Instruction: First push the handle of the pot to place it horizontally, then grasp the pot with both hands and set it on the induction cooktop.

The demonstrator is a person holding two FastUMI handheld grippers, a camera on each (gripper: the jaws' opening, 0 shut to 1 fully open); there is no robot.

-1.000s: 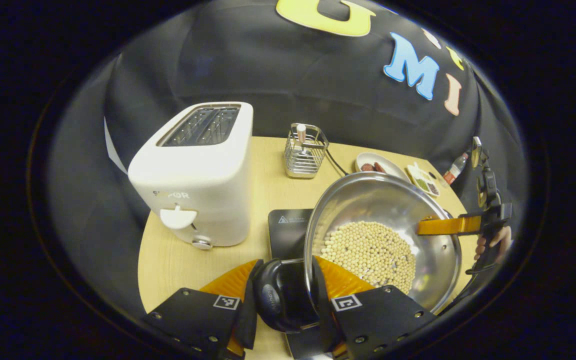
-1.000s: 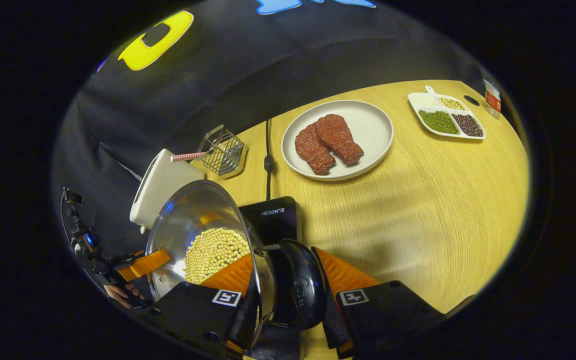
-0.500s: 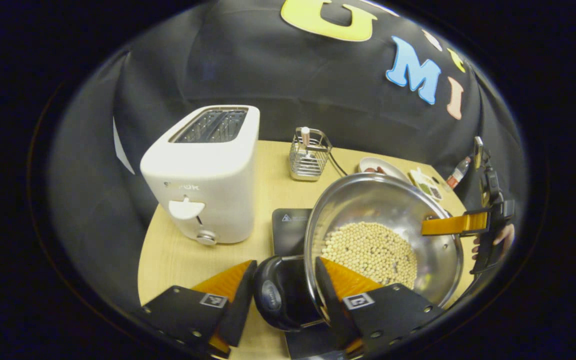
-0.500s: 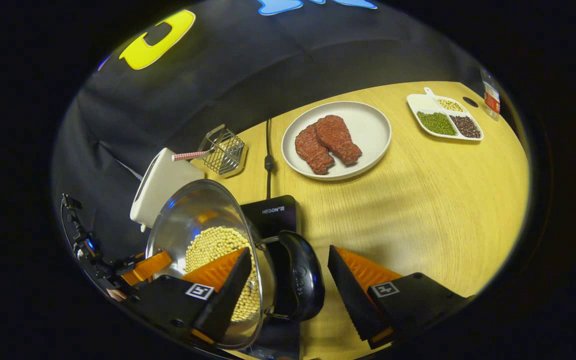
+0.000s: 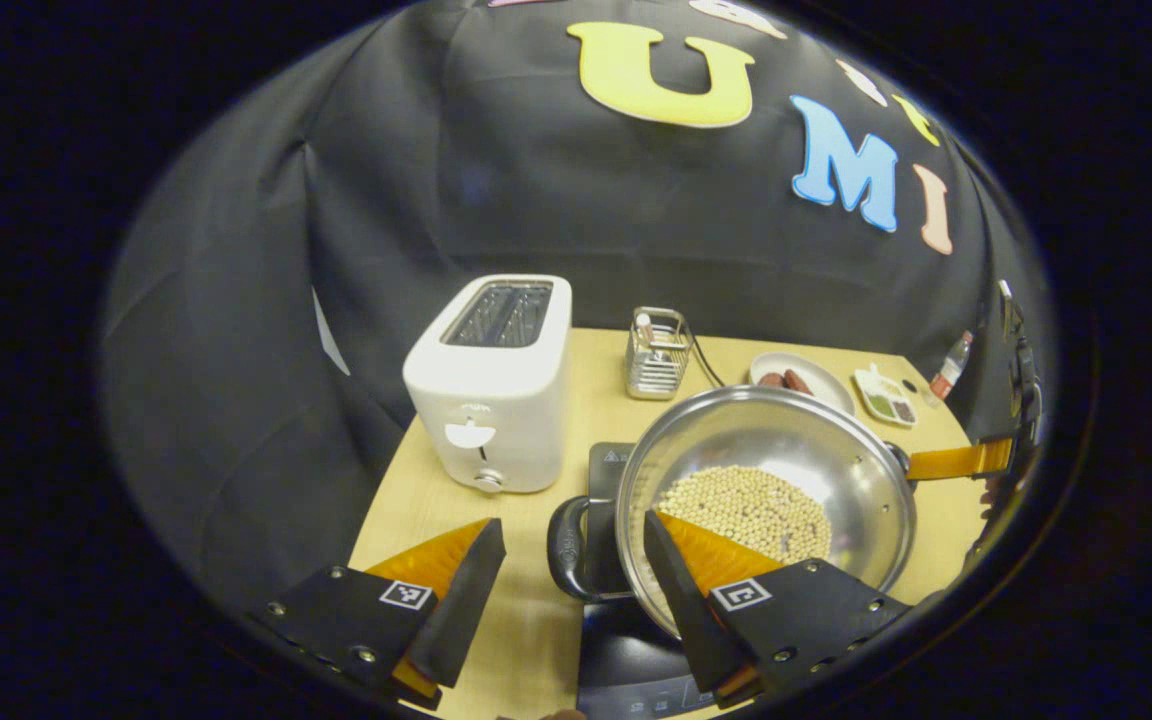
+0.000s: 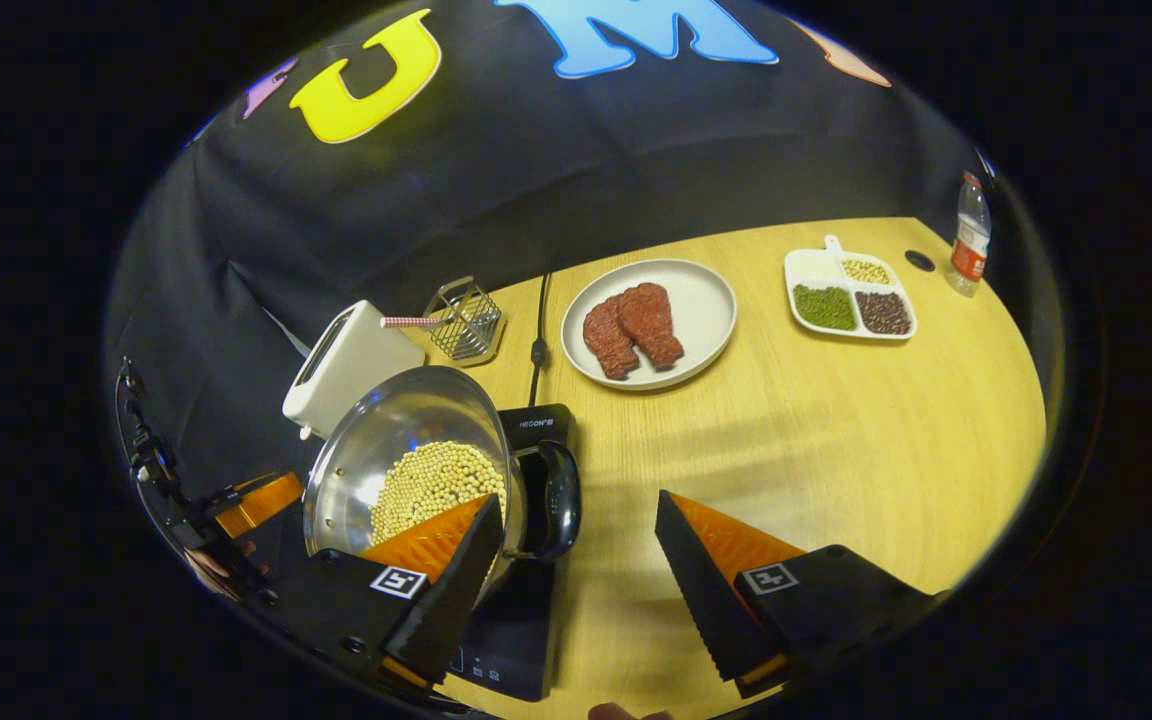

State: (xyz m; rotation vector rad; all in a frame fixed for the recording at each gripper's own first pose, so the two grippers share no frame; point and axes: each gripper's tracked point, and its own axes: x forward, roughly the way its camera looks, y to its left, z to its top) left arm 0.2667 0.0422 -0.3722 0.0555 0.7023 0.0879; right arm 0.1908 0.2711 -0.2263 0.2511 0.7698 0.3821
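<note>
Both sets of jaws stand open, clear of the pot (image 5: 766, 490), which sits on the induction cooktop (image 6: 526, 600). Placing looks done; next, I'd say, lift the left gripper (image 5: 576, 585) and right gripper (image 6: 576, 570) away.

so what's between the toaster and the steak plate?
The wire basket and a black power cord on the table, seen in the right gripper view.

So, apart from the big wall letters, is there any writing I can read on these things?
On the cooktop: small white brand print, too blurred to read surely.
On the toaster: nothing readable.
On the bottle: label too small.
On the left tongs and right tongs: square coded tags, no words.
</note>
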